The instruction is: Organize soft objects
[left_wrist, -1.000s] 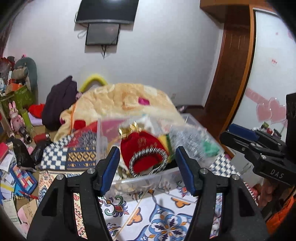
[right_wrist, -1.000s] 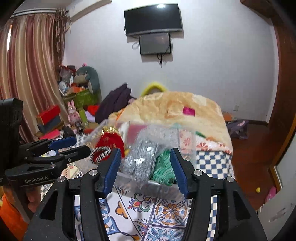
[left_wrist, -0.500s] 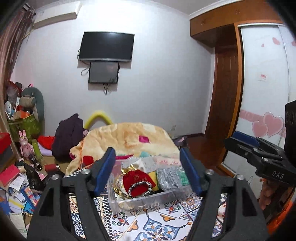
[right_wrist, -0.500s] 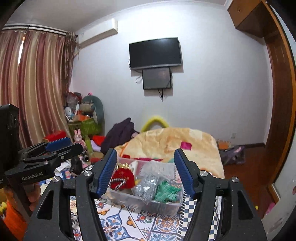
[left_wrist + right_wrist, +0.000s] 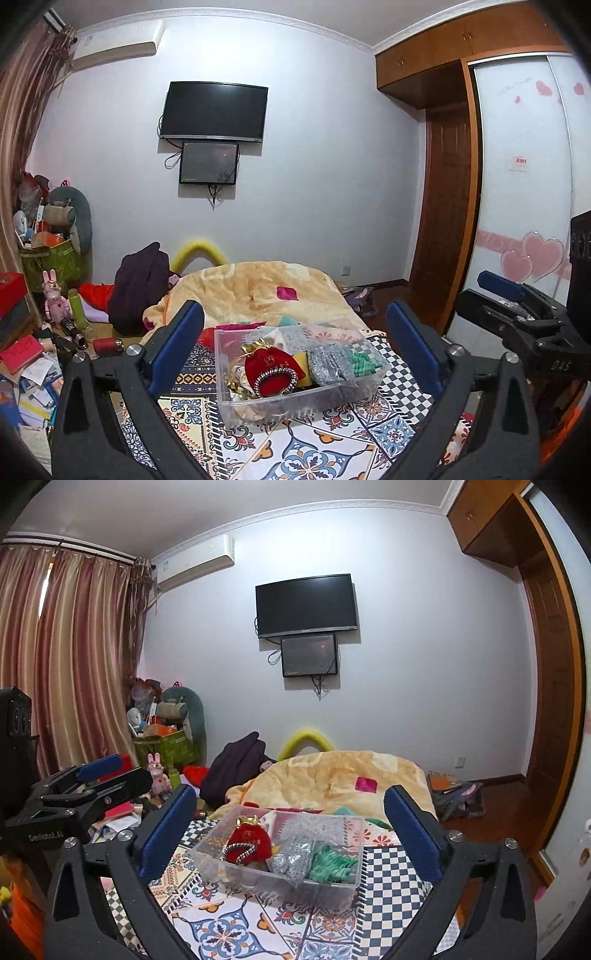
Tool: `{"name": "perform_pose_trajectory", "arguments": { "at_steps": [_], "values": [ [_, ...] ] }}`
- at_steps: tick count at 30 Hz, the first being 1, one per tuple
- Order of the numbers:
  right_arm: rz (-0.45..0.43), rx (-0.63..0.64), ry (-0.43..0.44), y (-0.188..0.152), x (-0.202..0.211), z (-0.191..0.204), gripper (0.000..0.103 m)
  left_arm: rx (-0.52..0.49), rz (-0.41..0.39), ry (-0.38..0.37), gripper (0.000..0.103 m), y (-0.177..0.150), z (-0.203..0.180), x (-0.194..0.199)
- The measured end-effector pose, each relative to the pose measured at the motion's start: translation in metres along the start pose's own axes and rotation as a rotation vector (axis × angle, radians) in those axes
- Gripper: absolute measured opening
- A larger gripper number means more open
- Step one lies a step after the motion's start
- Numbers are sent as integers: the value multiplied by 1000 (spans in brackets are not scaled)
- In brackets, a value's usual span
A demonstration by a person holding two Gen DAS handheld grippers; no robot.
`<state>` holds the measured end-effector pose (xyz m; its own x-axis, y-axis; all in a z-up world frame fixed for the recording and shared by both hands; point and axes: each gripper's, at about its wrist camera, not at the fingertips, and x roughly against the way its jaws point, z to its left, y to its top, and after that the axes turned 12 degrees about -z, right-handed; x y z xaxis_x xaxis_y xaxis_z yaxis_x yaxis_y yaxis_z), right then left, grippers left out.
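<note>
A clear plastic box (image 5: 295,402) stands on the patterned bedspread (image 5: 303,454). It holds a red drawstring pouch (image 5: 273,369), a silver glittery packet (image 5: 330,365) and a green bundle (image 5: 364,363). My left gripper (image 5: 295,332) hovers short of the box, its jaws opening wide with nothing pressed between them. The right gripper (image 5: 290,805) faces the same box (image 5: 258,878) from the other side, its jaws opening too and gripping nothing. The pouch (image 5: 247,843), the silver packet (image 5: 291,856) and the green bundle (image 5: 330,864) lie loose inside.
A yellow blanket (image 5: 258,291) is heaped behind the box, with a dark purple garment (image 5: 140,284) to its left. Books and papers (image 5: 26,362) litter the floor at the left below a green bin of plush toys (image 5: 51,258). A wardrobe (image 5: 517,221) stands at the right.
Both grippers have drawn back and risen from the box, which now looks smaller and farther off. Their jaws have spread much wider.
</note>
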<state>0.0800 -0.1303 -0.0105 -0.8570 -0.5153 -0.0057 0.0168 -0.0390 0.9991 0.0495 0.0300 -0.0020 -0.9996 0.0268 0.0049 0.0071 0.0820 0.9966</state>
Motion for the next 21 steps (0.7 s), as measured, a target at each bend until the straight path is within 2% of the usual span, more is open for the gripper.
{"name": "perform_pose_trajectory", "arguments": {
  "at_steps": [21],
  "values": [
    [10, -18, -8, -4, 4, -3, 103, -8, 16, 6, 103, -9, 0, 1]
  ]
}}
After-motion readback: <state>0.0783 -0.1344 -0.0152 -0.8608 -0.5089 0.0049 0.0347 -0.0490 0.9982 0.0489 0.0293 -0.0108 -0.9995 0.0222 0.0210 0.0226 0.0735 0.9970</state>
